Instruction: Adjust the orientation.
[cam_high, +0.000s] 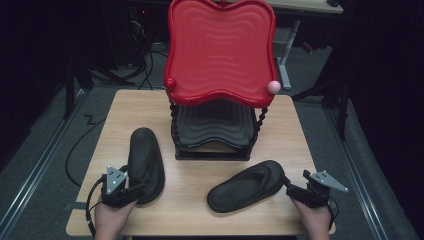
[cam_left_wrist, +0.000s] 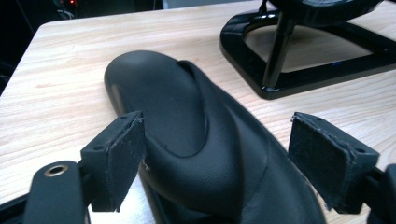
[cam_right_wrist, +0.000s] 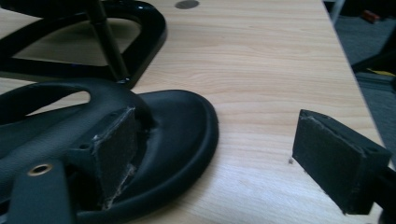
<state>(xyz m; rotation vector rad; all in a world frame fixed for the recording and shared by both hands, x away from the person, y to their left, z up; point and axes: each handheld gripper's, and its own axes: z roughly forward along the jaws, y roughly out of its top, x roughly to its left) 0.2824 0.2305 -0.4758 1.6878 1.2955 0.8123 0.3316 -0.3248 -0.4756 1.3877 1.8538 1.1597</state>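
Observation:
Two black slippers lie on the wooden table (cam_high: 200, 125). The left slipper (cam_high: 145, 162) points away from me, and its heel end sits between the jaws of my left gripper (cam_high: 134, 190). In the left gripper view that slipper (cam_left_wrist: 187, 126) lies between the pads of the left gripper (cam_left_wrist: 224, 158); one pad is at its side and the other stands clear, so it is open. The right slipper (cam_high: 247, 185) lies strap up. My right gripper (cam_high: 292, 191) is open at its end. In the right gripper view the rim of the slipper (cam_right_wrist: 182, 135) reaches between the jaws of the right gripper (cam_right_wrist: 224, 154).
A two-tier stand is at the table's far middle, with a red wavy top tray (cam_high: 220, 50) and a black lower tray (cam_high: 215, 125). Its black base (cam_left_wrist: 299, 74) lies just beyond both slippers. A pink ball (cam_high: 273, 86) caps one corner post. The table edge is close on the right.

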